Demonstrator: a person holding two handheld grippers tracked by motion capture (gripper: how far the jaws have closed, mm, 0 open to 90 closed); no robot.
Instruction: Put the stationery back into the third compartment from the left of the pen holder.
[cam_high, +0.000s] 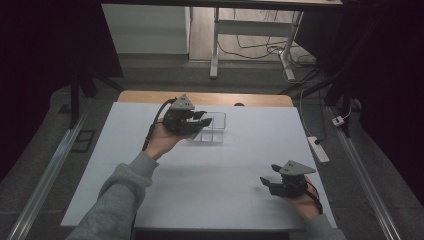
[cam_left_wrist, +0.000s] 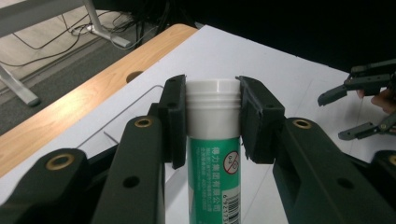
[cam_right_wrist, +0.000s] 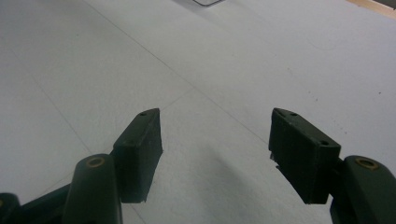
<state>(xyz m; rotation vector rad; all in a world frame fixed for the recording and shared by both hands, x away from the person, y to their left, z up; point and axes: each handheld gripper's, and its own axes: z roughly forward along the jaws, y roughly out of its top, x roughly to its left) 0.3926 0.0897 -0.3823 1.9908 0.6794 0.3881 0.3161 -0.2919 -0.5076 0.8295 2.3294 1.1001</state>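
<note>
Left gripper (cam_high: 200, 121) reaches out over the far table, jaws clamped tight; right gripper (cam_high: 268, 180) sits near — jaws spread wide, nothing between them.

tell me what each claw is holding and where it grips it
The left claw holds a green tube by its white cap. The right claw is open and holds nothing.

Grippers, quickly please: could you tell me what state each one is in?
Left gripper: shut on the green tube with white cap.
Right gripper: open, holding nothing.
</note>
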